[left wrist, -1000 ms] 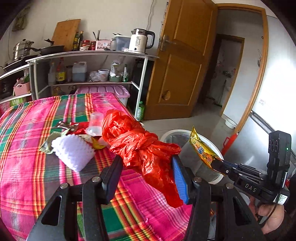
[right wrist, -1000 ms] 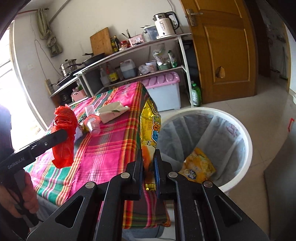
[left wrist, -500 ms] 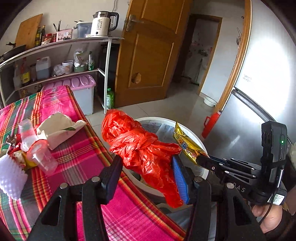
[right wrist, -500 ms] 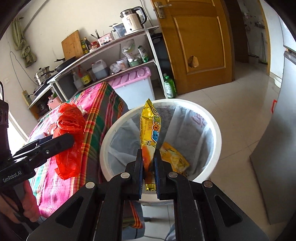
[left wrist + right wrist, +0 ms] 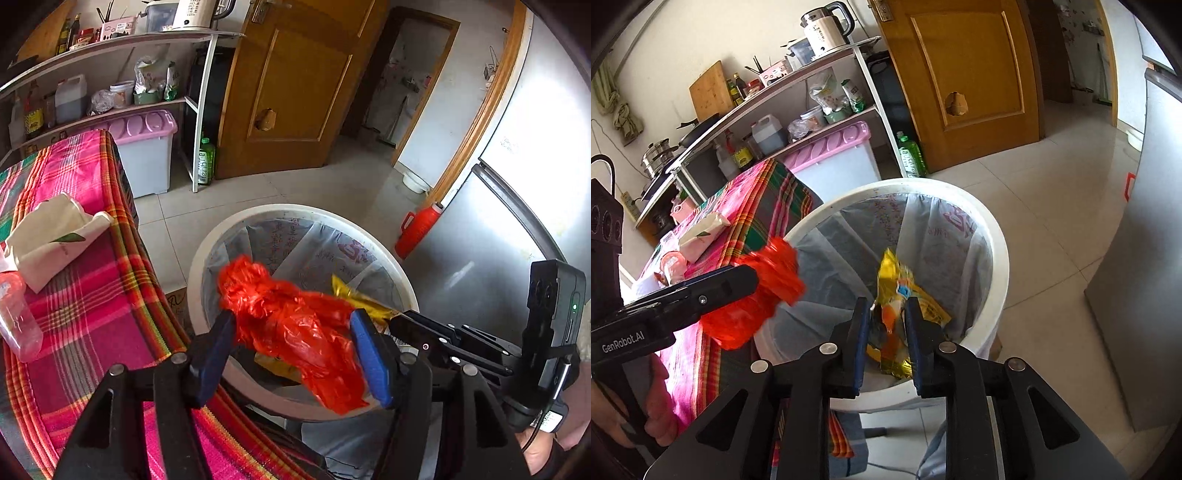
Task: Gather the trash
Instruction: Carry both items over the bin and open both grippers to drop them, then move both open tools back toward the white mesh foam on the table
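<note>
Both grippers have swung off the checked tablecloth [image 5: 92, 295] and now hang over the white bin [image 5: 207, 258] — a second ago the red plastic bag [image 5: 291, 325] was above the table. This is the dumping step. The left gripper [image 5: 295, 347] is spreading its jaws, and the bag sits loose between them, sagging toward the bin's near rim. The right gripper [image 5: 884, 332] is spreading too; the yellow snack wrapper [image 5: 895, 291] is between its pads and looks to be slipping free, though I cannot tell whether a pad touches it.

Next, both pieces need to fall clear inside the liner, then the grippers go back left for the clear cup [image 5: 18, 325] and the white paper bag [image 5: 51, 236] on the table.

Only the right view shows another yellow wrapper down in the bin; only the left view shows the cup clearly.
</note>
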Motion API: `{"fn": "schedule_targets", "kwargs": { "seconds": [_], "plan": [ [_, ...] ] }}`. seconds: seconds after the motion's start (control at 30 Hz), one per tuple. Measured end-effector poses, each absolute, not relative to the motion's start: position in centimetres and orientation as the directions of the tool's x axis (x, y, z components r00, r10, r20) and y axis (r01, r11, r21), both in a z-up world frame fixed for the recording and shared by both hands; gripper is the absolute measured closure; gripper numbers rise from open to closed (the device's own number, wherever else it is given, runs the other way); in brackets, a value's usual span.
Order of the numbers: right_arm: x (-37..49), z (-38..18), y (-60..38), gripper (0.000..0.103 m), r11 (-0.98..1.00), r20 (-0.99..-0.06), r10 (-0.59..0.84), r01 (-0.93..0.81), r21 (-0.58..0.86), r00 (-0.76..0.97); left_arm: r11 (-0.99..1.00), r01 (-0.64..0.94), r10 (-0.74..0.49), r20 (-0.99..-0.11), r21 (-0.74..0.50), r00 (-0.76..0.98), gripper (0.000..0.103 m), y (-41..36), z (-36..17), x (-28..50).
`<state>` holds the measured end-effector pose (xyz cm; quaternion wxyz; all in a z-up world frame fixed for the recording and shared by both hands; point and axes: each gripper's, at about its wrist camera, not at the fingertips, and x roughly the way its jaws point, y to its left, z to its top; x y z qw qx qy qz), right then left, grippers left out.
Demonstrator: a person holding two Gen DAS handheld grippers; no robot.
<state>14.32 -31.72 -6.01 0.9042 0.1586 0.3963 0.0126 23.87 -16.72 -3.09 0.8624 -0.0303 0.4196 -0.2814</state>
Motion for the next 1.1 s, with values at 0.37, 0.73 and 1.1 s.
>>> {"fn": "schedule_targets", "kwargs": {
  "seconds": [0.37,0.73,1.1],
  "plan": [
    [13.5,-5.1,-32.0,0.074,0.934,-0.653,0.181,0.08,0.348,0.736,0.849,0.43,-0.515,-0.66,-0.306,0.547,0.037,-15.5,-1.8,22.7],
    [11.9,-1.8,-29.6,0.056,0.954,-0.546,0.155,0.02,0.299,0.823,0.899,0.393,-0.427,-0.573,-0.191,0.699,0.037,-12.0,1.1,18.6],
    [10.8,-0.3,-25.3,0.056,0.972,-0.518,0.182,-0.072,0.224,0.836,0.906,0.365,-0.42,-0.542,-0.212,0.728,0.037,-8.6,1.3,16.0]
  ]
}}
